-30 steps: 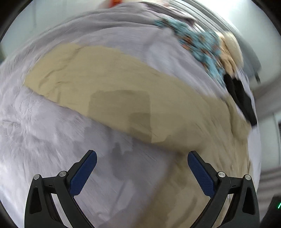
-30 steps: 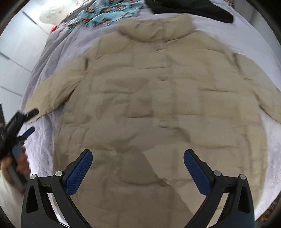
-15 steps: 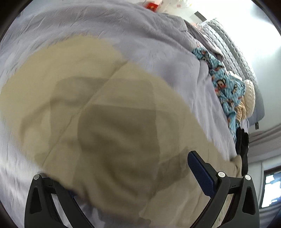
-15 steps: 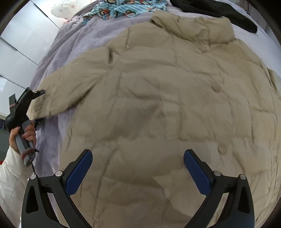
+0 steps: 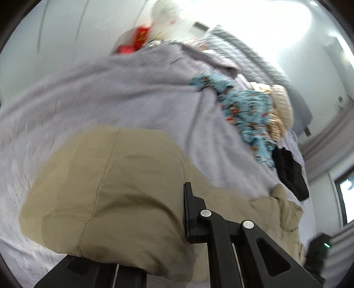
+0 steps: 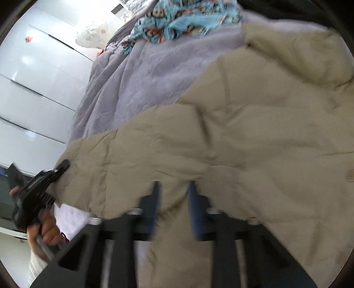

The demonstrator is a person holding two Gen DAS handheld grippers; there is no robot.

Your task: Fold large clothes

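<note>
Fingers of the left gripper [image 6: 63,167] were clamped on the cuff end of the beige padded jacket [image 6: 254,137], at the left edge of the bed; in its own view the sleeve [image 5: 115,188] bulged over the closed jaws. The jacket lay spread on the lilac bedcover [image 6: 150,73], collar towards the blue patterned garment [image 6: 177,20] at the far end. Further right, the right gripper [image 6: 173,208] was closing, its blue pads pinching a fold of the jacket's near edge between them.
</note>
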